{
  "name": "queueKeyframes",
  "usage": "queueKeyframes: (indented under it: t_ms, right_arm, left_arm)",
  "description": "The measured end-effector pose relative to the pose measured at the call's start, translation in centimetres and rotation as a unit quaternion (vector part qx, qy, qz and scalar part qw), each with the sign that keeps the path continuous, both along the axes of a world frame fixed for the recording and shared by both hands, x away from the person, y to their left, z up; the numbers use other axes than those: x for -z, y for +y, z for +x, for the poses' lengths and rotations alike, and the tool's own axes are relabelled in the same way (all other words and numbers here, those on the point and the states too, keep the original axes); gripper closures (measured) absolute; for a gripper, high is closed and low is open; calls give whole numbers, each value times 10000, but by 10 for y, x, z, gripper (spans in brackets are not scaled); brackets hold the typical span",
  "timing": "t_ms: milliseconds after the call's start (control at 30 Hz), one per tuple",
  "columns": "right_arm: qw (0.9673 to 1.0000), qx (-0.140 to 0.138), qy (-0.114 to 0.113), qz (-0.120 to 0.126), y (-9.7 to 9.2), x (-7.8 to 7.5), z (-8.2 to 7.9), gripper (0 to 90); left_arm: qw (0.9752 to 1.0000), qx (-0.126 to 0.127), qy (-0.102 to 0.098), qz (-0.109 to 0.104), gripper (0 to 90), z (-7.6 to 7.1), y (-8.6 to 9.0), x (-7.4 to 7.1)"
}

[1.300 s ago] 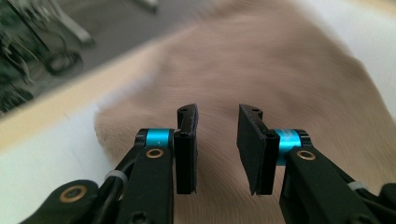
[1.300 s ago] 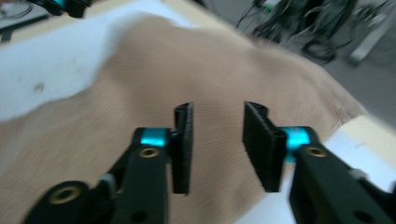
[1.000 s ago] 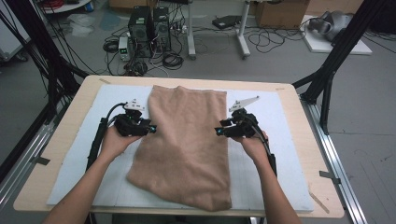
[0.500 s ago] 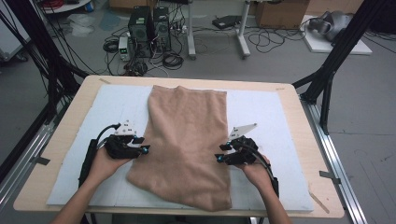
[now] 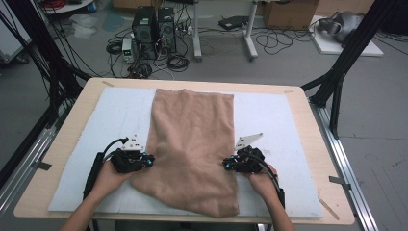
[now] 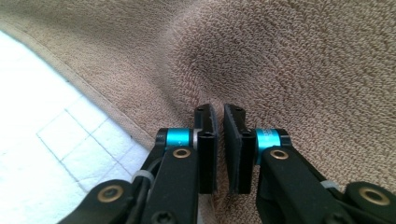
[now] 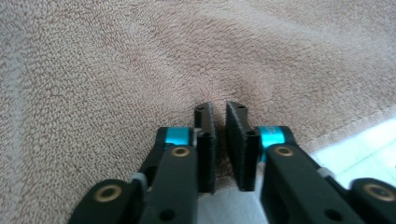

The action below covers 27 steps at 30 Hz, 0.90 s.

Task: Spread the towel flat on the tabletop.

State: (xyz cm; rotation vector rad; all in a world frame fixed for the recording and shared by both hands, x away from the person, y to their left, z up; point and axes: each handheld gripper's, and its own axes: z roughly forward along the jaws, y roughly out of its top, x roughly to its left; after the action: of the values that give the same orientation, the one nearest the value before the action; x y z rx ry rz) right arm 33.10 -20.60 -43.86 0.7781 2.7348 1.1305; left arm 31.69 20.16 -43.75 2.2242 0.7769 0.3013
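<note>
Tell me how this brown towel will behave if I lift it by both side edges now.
Probably floppy: the towel already puckers into soft folds at the left tool and the right tool, both of whose jaws have just been closing on it. Its middle would likely sag. The looped terry pile should resist slipping.

We see a plain tan towel (image 5: pixel 192 144) of looped terry, unpatterned, with a smooth hem band in the same tan. Beneath it lies a white mat (image 5: pixel 279 120) marked with a faint grid of squares, on a pale wooden table (image 5: pixel 308 103). At 9 and 3 o'clock of the towel, each black gripper (image 5: pixel 149 160) (image 5: pixel 227 165) carries cyan rings and brass-coloured screws.
</note>
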Motion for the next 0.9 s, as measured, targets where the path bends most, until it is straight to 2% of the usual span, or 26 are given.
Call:
queueKeyframes:
  t_ms: [333, 433, 533, 600, 700, 900]
  right_arm:
    - [9998, 193, -88, -14, -18, -8, 4, 856]
    - [9996, 257, -125, -10, -22, -10, 6, 856]
    - [9996, 284, -58, 16, -23, -8, 8, 853]
    - [9996, 266, -54, 10, -21, -8, 7, 811]
    - [9996, 247, -136, 39, -20, -11, 3, 733]
    - [9991, 149, -331, 212, -19, -25, -14, 617]
  left_arm:
    - [9984, -182, -238, -481, 853, -5, 12, -19]
    - [9982, -223, -256, -500, 854, -4, 12, -21]
    - [9989, -164, -180, -404, 851, -4, 9, -18]
    - [9992, -108, -130, -355, 812, -4, 8, -17]
    - [9991, -43, -171, -383, 676, -8, 8, -19]
    - [9984, 16, -269, -494, 595, -23, 11, -27]
